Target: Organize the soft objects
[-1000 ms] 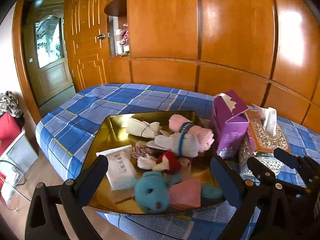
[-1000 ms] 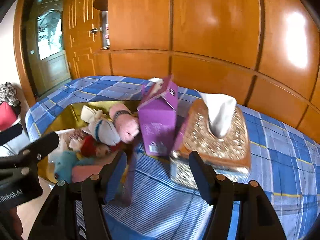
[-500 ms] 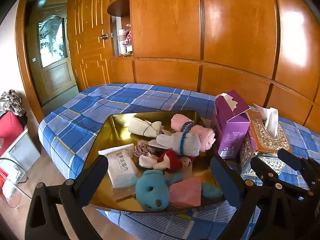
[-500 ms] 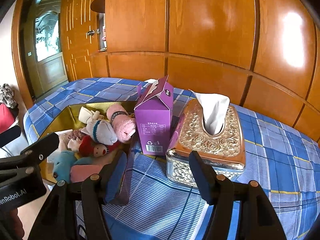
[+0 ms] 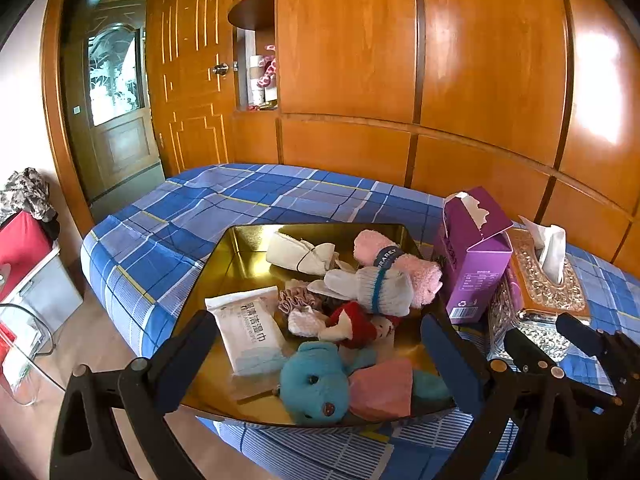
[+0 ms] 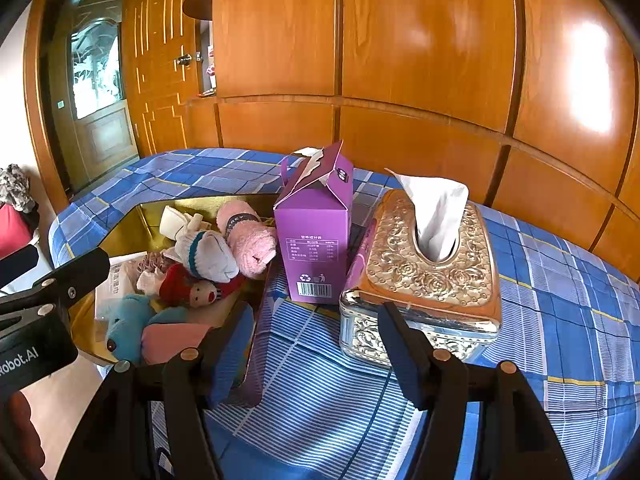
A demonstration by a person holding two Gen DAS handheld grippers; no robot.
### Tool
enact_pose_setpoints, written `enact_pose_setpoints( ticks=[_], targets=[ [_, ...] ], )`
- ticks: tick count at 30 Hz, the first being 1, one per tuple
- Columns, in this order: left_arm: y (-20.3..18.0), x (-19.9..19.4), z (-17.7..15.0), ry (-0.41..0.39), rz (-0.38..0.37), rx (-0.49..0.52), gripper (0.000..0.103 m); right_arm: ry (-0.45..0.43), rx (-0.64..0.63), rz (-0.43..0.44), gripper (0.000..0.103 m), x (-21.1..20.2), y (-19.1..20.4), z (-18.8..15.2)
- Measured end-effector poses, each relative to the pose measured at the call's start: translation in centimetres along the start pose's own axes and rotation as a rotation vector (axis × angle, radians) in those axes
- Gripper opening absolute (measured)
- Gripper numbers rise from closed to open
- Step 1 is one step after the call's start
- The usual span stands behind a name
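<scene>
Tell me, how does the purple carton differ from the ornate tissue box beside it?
The purple carton stands tall and plain, its top torn open; the ornate tissue box sits low and wide, embossed in gold and silver. A white tissue sticks up from the tissue box only. Both rest on the blue checked cloth.

Bed with a blue plaid sheet (image 5: 224, 216) fills mid-frame in both views. Directly on it: a gold tray (image 5: 244, 248) at lower centre of the left view, a purple carton (image 6: 316, 236) just right of the tray, and an ornate tissue box (image 6: 432, 276) touching the carton's right side.
</scene>
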State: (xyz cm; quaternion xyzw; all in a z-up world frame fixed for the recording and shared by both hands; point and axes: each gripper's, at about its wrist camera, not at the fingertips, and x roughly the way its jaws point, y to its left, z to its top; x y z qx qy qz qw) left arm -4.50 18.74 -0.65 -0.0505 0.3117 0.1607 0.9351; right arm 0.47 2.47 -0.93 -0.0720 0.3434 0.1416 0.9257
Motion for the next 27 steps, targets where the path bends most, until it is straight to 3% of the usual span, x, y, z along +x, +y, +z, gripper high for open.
enact_pose_setpoints(
  ticks=[27],
  targets=[
    [0.46,-0.34,-0.05,-0.027,-0.009,-0.015,0.102,-0.010,-0.008,0.010,0.066,-0.21,0.05,-0.13]
  ],
)
